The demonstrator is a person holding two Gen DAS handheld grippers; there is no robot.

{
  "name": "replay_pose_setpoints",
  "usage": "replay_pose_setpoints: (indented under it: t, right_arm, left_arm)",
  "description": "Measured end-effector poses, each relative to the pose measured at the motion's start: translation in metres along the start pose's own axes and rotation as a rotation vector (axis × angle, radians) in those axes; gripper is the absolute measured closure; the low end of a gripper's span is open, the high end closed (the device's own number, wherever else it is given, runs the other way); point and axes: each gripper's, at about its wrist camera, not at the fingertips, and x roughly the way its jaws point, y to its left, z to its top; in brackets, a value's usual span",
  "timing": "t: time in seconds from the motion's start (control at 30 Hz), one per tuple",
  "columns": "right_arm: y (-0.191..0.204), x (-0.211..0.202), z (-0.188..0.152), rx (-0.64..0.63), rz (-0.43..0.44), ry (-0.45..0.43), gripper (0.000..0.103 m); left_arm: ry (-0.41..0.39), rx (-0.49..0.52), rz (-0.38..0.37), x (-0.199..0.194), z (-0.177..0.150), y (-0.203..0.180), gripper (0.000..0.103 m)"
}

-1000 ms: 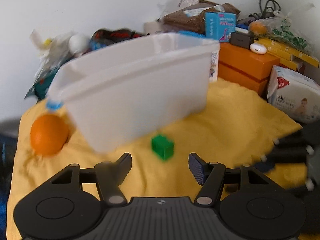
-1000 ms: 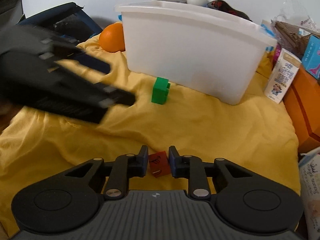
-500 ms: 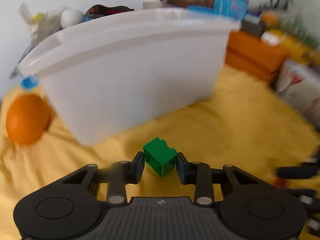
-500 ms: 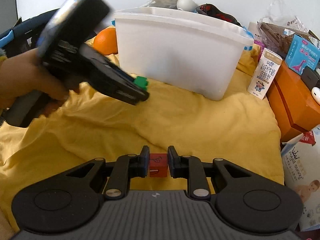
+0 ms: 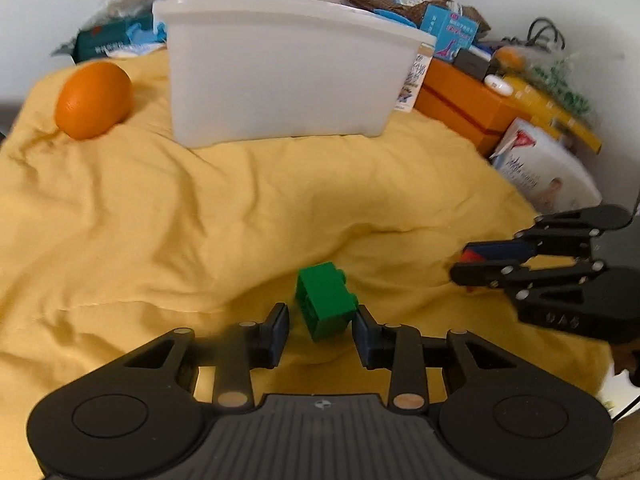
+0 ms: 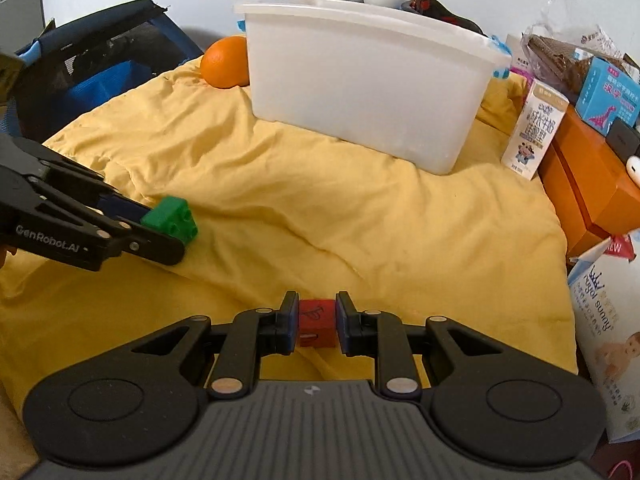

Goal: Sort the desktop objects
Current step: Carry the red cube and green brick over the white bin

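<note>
i'm working over the yellow cloth (image 5: pixel 200 208) that covers the desk, with the white bin (image 5: pixel 280 68) standing at the top centre of the left wrist frame and the orange (image 5: pixel 94 98) at the upper left beside it. the right gripper (image 6: pixel 317 320) sits at the lower centre of its own frame, jaws clamped on the red block (image 6: pixel 317 322), which looks square and secure between the pads. the left gripper (image 5: pixel 320 326) is the one to watch: its jaws are opening slightly, and the green brick (image 5: pixel 326 300) sits skewed between them at the lower centre, touching the right pad while a sliver of cloth shows at the left pad. i judge that the brick is not gripped, so i'd settle it, square the jaws to its flat sides and close firmly before lifting. then i'd carry each piece up over the bin's rim, keeping the two grippers well apart.
</note>
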Motion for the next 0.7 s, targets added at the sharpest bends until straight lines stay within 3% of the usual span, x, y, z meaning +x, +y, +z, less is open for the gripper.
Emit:
replay_pose_setpoints:
  t: [0.07, 0.23, 0.5, 0.6, 0.7]
  right_arm:
    - [-0.005, -0.001, -0.003, 0.044, 0.005, 0.001, 0.074]
    - [-0.005, -0.006, -0.007, 0.029, -0.024, -0.011, 0.07]
    - [0.002, -0.011, -0.002, -0.002, -0.03, -0.028, 0.067]
    - [0.003, -0.009, -0.004, -0.003, -0.025, -0.021, 0.067]
    - [0.003, -0.008, -0.006, 0.001, -0.027, -0.016, 0.067]
  left_arm:
    - [-0.014, 0.016, 0.018, -0.005, 0.003, -0.004, 0.051]
    - [-0.035, 0.114, 0.129, -0.022, 0.003, -0.021, 0.046]
    - [-0.032, 0.167, 0.115, -0.017, 0.009, -0.04, 0.046]
    - [-0.074, 0.23, 0.126, -0.022, 0.008, -0.049, 0.048]
    - [-0.085, 0.282, 0.069, -0.025, 0.01, -0.062, 0.051]
